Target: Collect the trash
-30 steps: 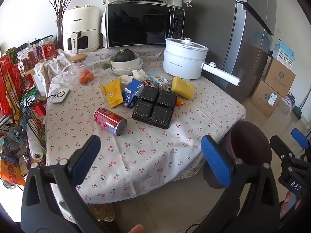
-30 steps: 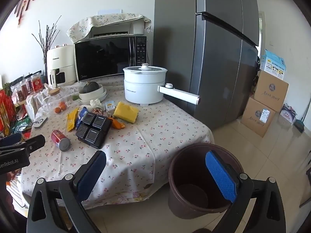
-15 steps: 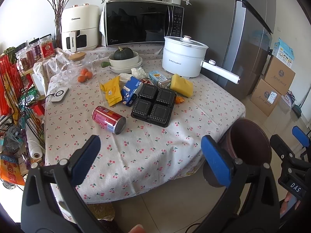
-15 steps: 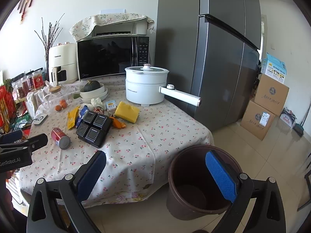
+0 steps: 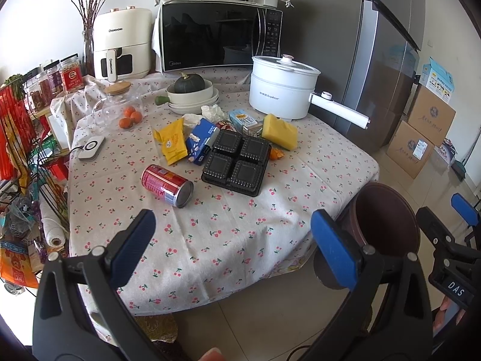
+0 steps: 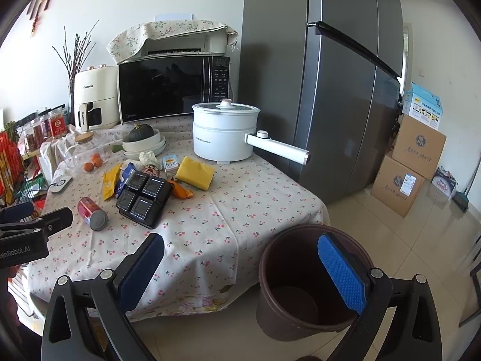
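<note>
The left gripper [image 5: 231, 245] hovers with jaws spread wide and nothing between them, just off the table's [image 5: 240, 240] near edge. The right gripper [image 6: 240, 266], equally agape, hangs over the brown bin [image 6: 303, 310] on the floor by the table's near-right corner. A red can [image 5: 166, 185] lies sideways beside a black 4-cell tray [image 5: 237, 162] mid-table.

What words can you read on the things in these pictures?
"CHANGHONG" on the air fryer, top and handle.
"Midea" on the microwave.
"Royalstar" on the white pot.
"DAS" on the right gripper.
"enRobot.AI", cut off, on the left gripper.
Boxes, jars, packets and red can: too blurred.
</note>
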Action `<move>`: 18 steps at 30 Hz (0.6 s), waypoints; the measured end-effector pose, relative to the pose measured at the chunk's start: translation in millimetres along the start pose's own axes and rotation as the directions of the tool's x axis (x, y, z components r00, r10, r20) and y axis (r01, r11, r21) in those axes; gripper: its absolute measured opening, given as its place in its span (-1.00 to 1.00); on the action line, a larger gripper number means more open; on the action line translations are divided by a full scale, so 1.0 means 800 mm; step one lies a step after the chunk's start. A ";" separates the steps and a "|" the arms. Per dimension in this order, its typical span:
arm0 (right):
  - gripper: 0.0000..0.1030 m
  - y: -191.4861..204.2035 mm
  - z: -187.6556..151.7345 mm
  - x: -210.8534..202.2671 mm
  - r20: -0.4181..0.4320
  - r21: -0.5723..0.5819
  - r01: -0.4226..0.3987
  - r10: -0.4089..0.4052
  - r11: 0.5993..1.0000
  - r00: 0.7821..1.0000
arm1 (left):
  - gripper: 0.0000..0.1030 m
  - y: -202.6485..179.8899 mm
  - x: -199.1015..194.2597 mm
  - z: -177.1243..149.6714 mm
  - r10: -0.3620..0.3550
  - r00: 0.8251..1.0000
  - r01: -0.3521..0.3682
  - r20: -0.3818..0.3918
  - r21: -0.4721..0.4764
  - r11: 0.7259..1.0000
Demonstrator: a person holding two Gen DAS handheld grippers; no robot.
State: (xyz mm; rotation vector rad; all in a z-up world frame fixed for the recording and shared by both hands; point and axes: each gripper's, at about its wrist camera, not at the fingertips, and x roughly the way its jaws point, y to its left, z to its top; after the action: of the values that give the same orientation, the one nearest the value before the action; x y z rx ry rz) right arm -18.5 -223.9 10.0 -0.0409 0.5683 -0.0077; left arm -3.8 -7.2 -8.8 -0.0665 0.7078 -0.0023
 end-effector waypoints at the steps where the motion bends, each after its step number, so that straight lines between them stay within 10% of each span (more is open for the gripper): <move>1: 1.00 0.000 0.000 0.000 -0.002 -0.001 -0.001 0.001 1.000 1.000 | 0.99 -0.001 0.000 -0.001 0.000 1.000 0.000 -0.001 0.001 1.000; 18: 1.00 0.001 0.001 0.002 -0.010 -0.004 0.003 -0.003 1.000 1.000 | 0.99 0.000 0.004 0.007 -0.008 1.000 0.008 -0.012 0.009 1.000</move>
State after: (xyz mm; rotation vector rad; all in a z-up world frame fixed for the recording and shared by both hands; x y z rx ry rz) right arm -16.7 -223.3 9.8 -0.0455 0.5780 -0.0100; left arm 2.1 -7.3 -6.9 -0.0612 0.7196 -0.0136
